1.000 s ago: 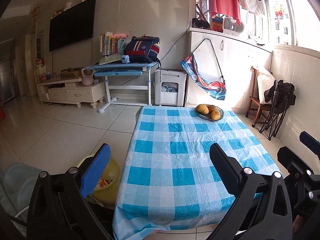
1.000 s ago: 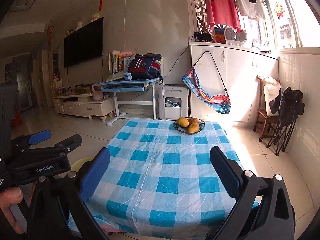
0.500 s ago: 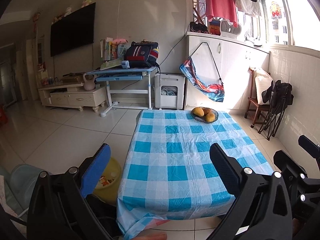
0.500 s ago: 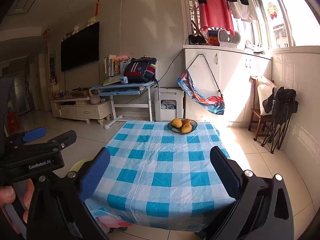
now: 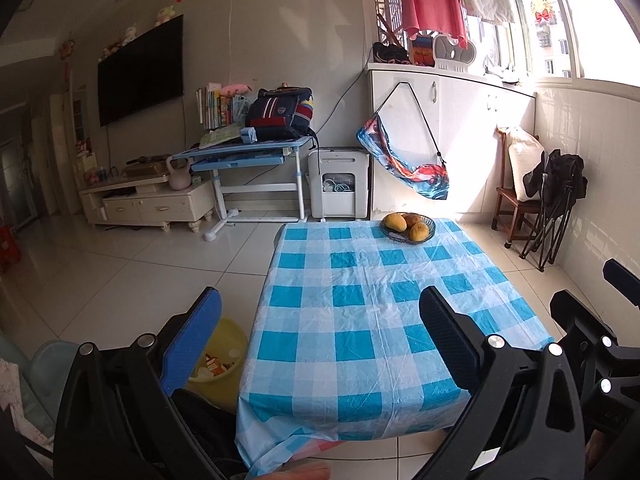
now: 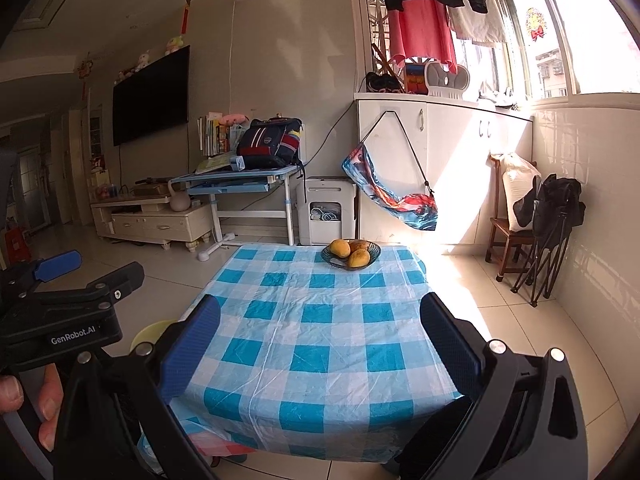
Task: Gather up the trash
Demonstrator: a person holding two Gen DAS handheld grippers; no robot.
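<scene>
A yellow trash bin with wrappers inside stands on the floor at the table's near left corner; its rim also shows in the right wrist view. My left gripper is open and empty, held above the near edge of the blue checked table. My right gripper is open and empty, also over the table's near edge. No loose trash shows on the table top.
A glass dish of mangoes sits at the table's far end. A desk with a backpack, a TV cabinet and a white appliance line the far wall. A chair and folded stand stand at the right.
Both grippers have pulled back and risen from the table, so more of the floor and the table's near edge shows. Both stay open.
</scene>
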